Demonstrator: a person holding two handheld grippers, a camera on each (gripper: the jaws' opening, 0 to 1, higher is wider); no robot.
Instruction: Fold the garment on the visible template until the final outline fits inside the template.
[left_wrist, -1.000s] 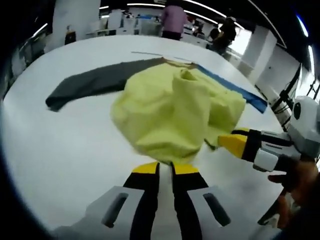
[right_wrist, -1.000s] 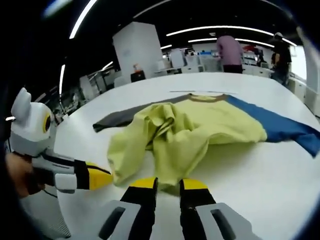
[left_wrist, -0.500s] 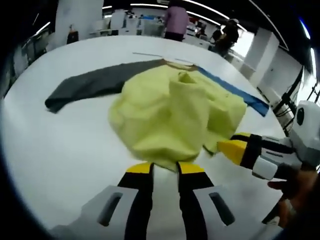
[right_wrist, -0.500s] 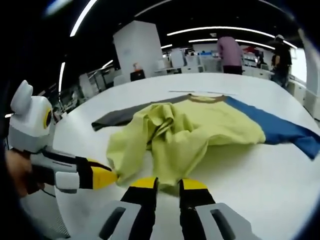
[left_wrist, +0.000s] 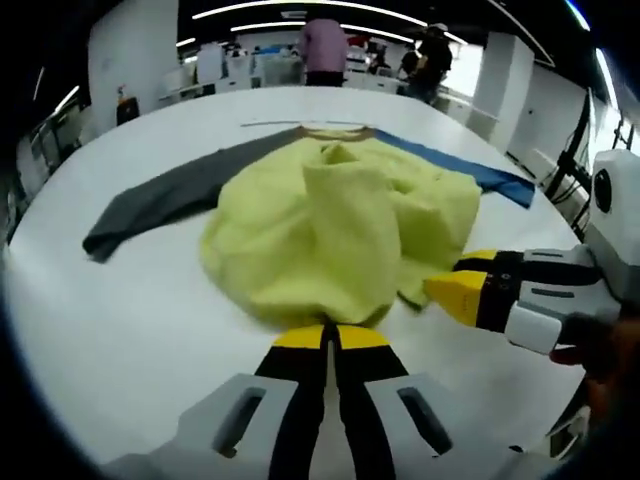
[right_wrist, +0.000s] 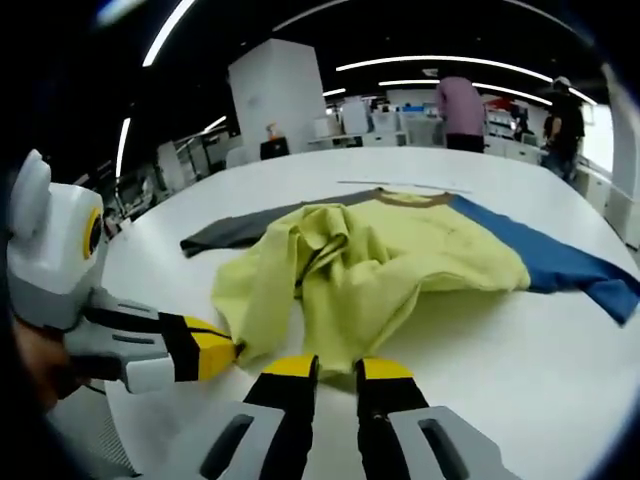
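One garment (left_wrist: 330, 240) is lying bunched at the middle of the white table (left_wrist: 120, 330), yellow body heaped, one grey sleeve (left_wrist: 160, 200) trailing left and one blue sleeve (right_wrist: 560, 265) right. The left gripper (left_wrist: 330, 340) is pinching its near hem with jaws clenched, while the right gripper (right_wrist: 328, 368) is sitting at the hem with jaws slightly parted, its hold unclear. With two grippers working so close together, I'd worry the loose hem is slipping free and the heap is collapsing crooked; two people are standing far back.

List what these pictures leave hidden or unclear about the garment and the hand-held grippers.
- Template: both views; no outline can be made out on the table.
- Garment hem: left gripper view; bunched yellow folds cover it.
- Left hand-held gripper grip: the jaws meet at the cloth edge; whether they pinch fabric is unclear.
- Blue sleeve end: right gripper view; it runs into the view's edge.
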